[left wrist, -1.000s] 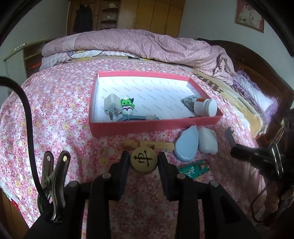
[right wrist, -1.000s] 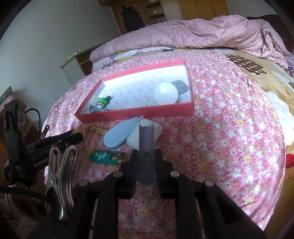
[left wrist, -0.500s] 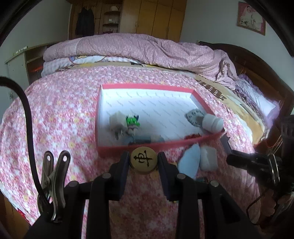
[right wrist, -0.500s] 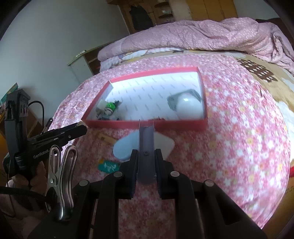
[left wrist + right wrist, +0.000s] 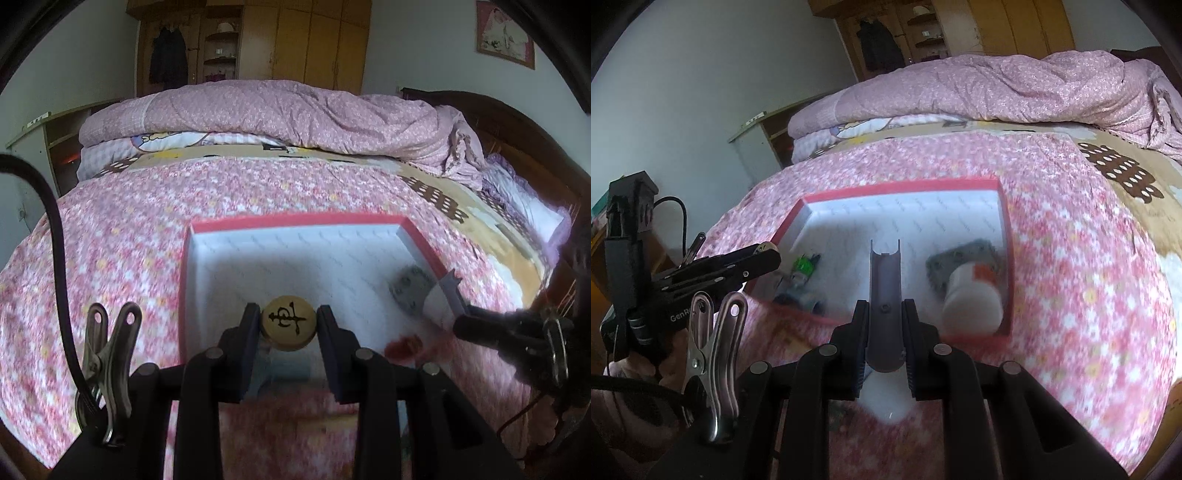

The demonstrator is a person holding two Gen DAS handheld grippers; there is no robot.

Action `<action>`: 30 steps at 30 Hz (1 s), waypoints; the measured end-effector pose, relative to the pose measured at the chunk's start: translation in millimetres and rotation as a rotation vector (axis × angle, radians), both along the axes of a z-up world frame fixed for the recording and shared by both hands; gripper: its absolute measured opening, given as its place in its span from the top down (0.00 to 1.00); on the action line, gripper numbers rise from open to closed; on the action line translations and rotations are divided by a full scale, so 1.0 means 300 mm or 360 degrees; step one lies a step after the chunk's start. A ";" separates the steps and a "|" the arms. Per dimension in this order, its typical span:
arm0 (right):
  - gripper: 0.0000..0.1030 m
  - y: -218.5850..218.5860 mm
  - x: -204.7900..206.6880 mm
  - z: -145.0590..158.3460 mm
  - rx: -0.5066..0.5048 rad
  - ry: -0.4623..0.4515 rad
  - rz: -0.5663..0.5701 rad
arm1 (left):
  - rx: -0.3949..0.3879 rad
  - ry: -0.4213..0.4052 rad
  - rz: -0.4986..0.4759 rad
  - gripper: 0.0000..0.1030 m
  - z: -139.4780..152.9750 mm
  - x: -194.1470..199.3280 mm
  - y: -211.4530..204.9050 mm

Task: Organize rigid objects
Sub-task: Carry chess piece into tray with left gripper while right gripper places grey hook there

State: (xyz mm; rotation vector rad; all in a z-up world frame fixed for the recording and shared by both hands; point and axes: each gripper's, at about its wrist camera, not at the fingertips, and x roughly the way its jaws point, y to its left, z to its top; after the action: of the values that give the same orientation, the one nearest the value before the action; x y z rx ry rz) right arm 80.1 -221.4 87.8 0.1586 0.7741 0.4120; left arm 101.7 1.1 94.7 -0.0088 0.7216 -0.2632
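Observation:
My left gripper (image 5: 289,326) is shut on a round wooden chess piece (image 5: 289,324) with a black character, held over the near part of the red box (image 5: 295,221) with a white floor. My right gripper (image 5: 884,332) is shut on a long grey trough-shaped plastic piece (image 5: 884,291) that sticks out forward over the red box (image 5: 905,186). Inside the box lie a green toy figure (image 5: 804,265), a grey perforated plate (image 5: 964,258) and a white jar with an orange label (image 5: 973,304). The right gripper (image 5: 480,326) shows at the right of the left wrist view, the left gripper (image 5: 738,264) at the left of the right wrist view.
The box sits on a bed with a pink flowered sheet (image 5: 122,258). A folded pink quilt (image 5: 280,110) lies at the far end, a dark wooden headboard (image 5: 517,122) on the right. A white object (image 5: 886,398) lies under my right gripper on the sheet. A low shelf (image 5: 757,129) stands left.
Both grippers have moved forward and a little up, from over the sheet before the box to above the box's near part. The blue and white cases have dropped out of view.

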 end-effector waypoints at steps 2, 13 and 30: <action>0.82 0.002 0.035 0.002 -0.0006 -0.0001 -0.0007 | -0.0003 0.0006 -0.0001 0.68 -0.001 0.041 -0.012; 0.82 0.007 0.208 -0.021 -0.0050 0.0082 -0.0103 | -0.0014 0.0089 -0.0049 0.68 -0.054 0.229 -0.059; 0.67 0.008 0.296 -0.045 -0.0077 0.0128 -0.0206 | 0.0076 0.0134 -0.0010 0.37 -0.091 0.258 -0.076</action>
State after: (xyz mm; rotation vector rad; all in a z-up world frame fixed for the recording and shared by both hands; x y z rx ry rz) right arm 168.8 -218.9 74.3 0.1798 0.8475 0.2651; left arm 179.3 -21.5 67.4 0.0280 0.8117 -0.2524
